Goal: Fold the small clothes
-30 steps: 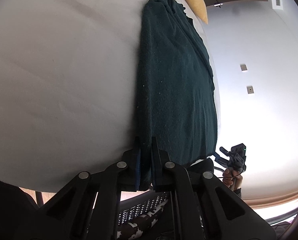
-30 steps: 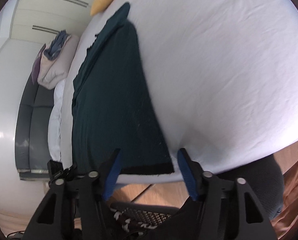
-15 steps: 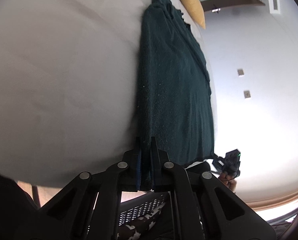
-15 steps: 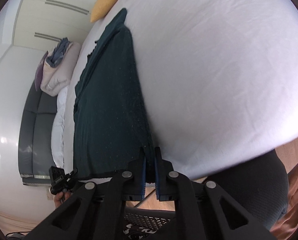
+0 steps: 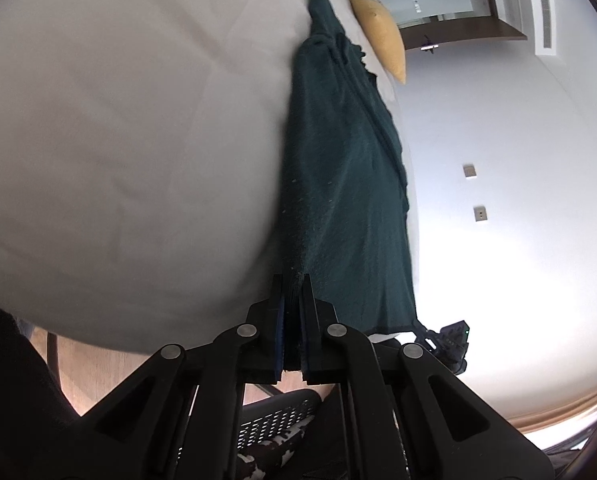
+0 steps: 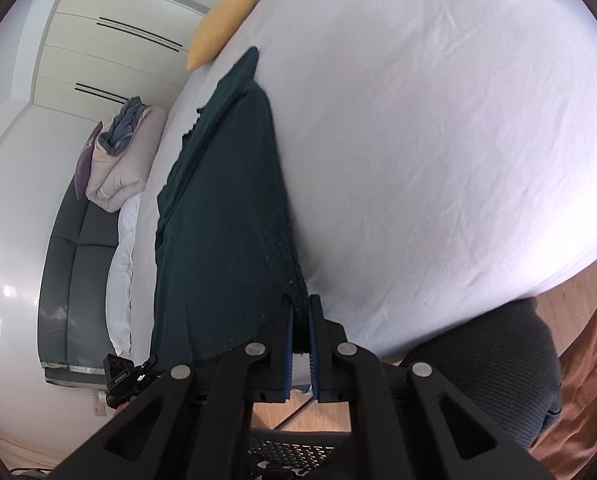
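Along the bed's near edge, both grippers pinch the hem corners of a soft, limp green garment stretching toward twelve o'clock.

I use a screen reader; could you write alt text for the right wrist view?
The right gripper is shut on the near corner of a dark green garment lying lengthwise on a white bed. A yellow pillow rests at the far end, a grey sofa on the left.

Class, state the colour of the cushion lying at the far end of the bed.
Mustard yellow; the plump cushion shows best in the right wrist view.
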`<state>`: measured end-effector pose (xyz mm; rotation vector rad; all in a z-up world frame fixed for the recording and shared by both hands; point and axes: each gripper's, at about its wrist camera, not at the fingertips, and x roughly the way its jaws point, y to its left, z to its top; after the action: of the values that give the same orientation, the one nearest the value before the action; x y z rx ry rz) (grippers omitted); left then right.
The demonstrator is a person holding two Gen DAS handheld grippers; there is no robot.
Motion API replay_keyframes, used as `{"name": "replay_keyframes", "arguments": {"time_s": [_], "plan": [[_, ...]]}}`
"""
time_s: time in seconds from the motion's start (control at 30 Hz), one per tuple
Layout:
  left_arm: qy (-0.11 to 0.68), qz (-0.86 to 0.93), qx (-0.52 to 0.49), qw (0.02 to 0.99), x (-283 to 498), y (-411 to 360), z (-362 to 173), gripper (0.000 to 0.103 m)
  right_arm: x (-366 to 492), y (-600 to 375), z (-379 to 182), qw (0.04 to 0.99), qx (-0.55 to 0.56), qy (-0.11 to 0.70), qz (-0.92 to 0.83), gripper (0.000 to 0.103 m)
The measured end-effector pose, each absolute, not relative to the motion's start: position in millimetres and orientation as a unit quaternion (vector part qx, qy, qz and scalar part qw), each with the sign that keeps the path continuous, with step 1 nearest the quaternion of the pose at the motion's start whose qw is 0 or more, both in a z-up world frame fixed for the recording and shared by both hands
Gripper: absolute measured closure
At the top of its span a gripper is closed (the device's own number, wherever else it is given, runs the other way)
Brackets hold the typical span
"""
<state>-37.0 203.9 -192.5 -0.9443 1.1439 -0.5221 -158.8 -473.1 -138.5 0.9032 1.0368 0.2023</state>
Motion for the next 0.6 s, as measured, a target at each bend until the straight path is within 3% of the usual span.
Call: {"name": "replay_keyframes", "arguments": {"time_s": [0.27, 0.6], "plan": [[0.509, -0.251, -0.446, 0.692, -34.2, 211.0, -188.6, 0.099, -154.7, -468.5, -140.5, 0.762, 0.421, 0.482, 0.099, 0.096], [0.476, -0.302, -0.471, 0.678, 13.0, 191.7, -147.9, 0.099, -90.6, -452.0, -93.5, 0.77, 0.452, 0.413, 0.177, 0.096]]}}
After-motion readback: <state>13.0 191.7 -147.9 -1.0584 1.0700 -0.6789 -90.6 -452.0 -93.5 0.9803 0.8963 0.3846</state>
